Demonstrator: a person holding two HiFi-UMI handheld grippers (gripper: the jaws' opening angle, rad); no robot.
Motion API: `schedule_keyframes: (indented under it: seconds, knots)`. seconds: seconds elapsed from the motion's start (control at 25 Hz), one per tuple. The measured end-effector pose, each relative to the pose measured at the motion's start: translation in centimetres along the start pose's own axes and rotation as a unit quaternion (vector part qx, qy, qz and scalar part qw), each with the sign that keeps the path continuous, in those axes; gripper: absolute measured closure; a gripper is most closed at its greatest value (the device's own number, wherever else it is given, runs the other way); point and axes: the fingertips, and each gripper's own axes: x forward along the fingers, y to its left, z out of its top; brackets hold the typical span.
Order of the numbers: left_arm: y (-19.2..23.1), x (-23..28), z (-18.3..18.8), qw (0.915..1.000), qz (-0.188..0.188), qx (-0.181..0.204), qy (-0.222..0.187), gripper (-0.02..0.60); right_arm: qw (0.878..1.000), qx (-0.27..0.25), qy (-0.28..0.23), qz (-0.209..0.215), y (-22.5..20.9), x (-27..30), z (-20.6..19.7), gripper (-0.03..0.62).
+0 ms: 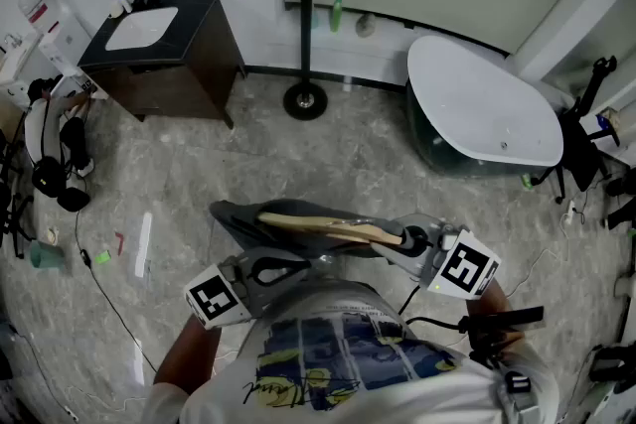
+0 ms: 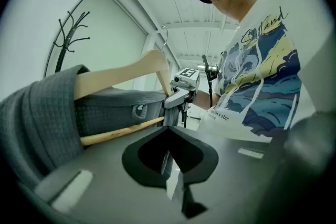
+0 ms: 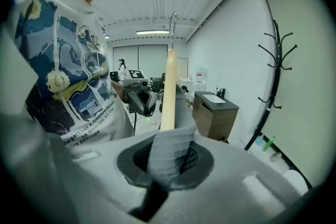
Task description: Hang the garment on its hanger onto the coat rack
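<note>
A wooden hanger (image 1: 328, 227) carrying a grey garment (image 1: 243, 216) is held level in front of the person's chest. My left gripper (image 1: 286, 264) is shut on a strip of the grey fabric (image 2: 169, 122) under the hanger's bar (image 2: 123, 130). At the hanger's other end, my right gripper (image 1: 408, 239) is shut on the garment's fabric (image 3: 169, 153), and the wooden arm (image 3: 168, 89) rises from its jaws to the metal hook (image 3: 172, 22). The black coat rack (image 1: 305, 15) stands ahead by the far wall, well away from both grippers, and also shows as the rack (image 3: 275, 76) at the right.
A dark cabinet (image 1: 179, 65) with a white sink stands at the back left. A white bathtub (image 1: 487, 104) sits at the back right. Cables and headsets (image 1: 55, 154) lie at the left, black stands (image 1: 581, 139) at the right. Marbled floor lies between me and the rack's base (image 1: 305, 101).
</note>
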Motion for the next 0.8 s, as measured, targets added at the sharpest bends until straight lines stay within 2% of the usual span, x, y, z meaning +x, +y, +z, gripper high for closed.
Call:
schedule_keyframes:
  seconds: [0.16,0.32,0.44,0.64,0.8]
  knots:
    - [0.7,-0.2,0.5,0.9999,0.01,0.012,0.003,0.578,1.0,0.005,0.001,-0.005,-0.7,0.1,0.2,0.588]
    - [2.4,-0.9,-0.3,0.9989,0.038,0.025,0.011,0.579,1.0,0.012,-0.001,-0.01,-2.0,1.0,0.6,0.588]
    - [3.6,-1.6,-0.5,0.9986,0.038,0.037,0.011,0.58,1.0,0.014,-0.001,-0.016,-3.6,2.0,0.6,0.588]
    - [5.4,-2.3,-0.6,0.9986,0.042,0.032,0.004,0.58,1.0,0.022,-0.002,-0.022,-6.8,3.1,1.3,0.588]
    - [8.1,-2.1,-0.4,0.9987,0.046,0.023,0.001,0.579,0.999,0.025,-0.012,-0.017,-11.1,4.0,1.9,0.588]
